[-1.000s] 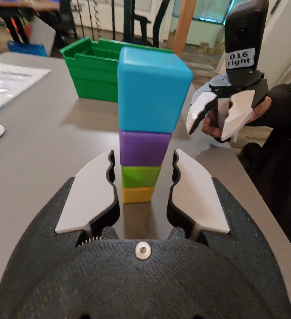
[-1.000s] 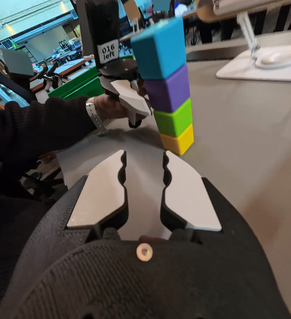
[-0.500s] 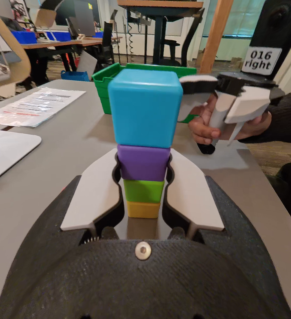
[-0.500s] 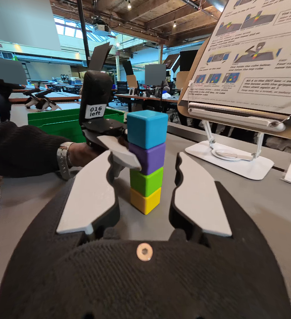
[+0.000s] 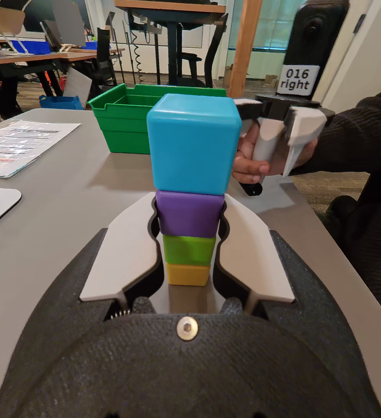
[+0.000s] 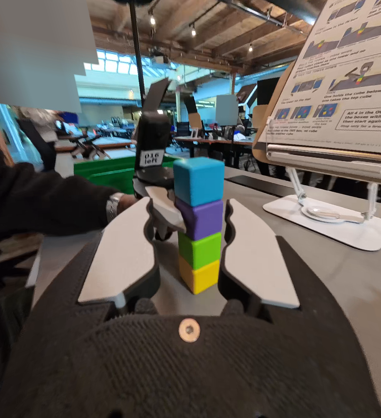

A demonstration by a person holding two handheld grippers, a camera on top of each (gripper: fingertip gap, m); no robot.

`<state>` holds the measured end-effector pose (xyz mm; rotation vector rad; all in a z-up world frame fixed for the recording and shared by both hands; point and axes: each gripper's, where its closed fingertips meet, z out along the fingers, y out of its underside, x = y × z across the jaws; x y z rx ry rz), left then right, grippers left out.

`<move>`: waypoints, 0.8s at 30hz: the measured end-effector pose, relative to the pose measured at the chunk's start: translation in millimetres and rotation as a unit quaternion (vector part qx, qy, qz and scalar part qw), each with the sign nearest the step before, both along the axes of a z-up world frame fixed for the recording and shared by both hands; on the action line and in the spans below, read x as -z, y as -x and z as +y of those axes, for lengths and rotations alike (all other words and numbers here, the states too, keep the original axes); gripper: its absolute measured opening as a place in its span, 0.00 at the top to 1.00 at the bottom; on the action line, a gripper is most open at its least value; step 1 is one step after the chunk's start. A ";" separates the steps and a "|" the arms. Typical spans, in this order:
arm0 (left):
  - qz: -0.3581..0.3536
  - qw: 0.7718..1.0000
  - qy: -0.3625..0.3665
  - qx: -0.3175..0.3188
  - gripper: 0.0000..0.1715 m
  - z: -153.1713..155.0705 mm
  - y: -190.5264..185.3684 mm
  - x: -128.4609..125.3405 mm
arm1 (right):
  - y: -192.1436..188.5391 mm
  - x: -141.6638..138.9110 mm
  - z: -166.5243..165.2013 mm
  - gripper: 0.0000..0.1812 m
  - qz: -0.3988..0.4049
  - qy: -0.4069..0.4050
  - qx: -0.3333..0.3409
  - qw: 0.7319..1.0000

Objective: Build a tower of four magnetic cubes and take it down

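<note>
A tower of four cubes stood on the grey counter (image 5: 72, 203): a yellow cube (image 5: 187, 274) at the bottom, then a green cube (image 5: 189, 250), a purple cube (image 5: 189, 214) and a blue cube (image 5: 194, 144) on top, stacked upright and roughly square to one another.

The left tool (image 5: 190, 210) was closed narrowly on the purple cube, one white finger pressed against each side, with the blue cube resting above its tips.

The right tool (image 6: 189, 200) was spread wide and held nothing. Its fingers flanked the tower from another side, and in the left wrist view it sat level with the blue cube, just beside it. Whether it touched that cube could not be told.

A green bin (image 5: 121, 126) stood behind the tower. A printed sheet (image 5: 15, 144) lay off to one side, and a white document stand (image 6: 329, 217) stood well apart on the other.
</note>
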<state>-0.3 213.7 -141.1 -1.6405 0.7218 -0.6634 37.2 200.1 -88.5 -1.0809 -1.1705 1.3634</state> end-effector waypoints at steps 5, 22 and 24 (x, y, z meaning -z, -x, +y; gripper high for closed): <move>-0.010 1.000 0.001 0.013 0.71 -1.9 -1.9 -0.2 | 21.3 -4.4 -0.5 0.61 -0.014 0.001 -0.036 0.999; -0.003 1.000 -0.005 0.020 0.70 -3.3 -5.7 0.6 | 55.9 -1.1 2.2 0.72 -0.070 -0.039 -0.097 0.992; -0.002 1.000 -0.006 0.020 0.70 -3.5 -5.9 0.7 | 55.9 -1.4 2.4 0.72 -0.071 -0.039 -0.094 0.992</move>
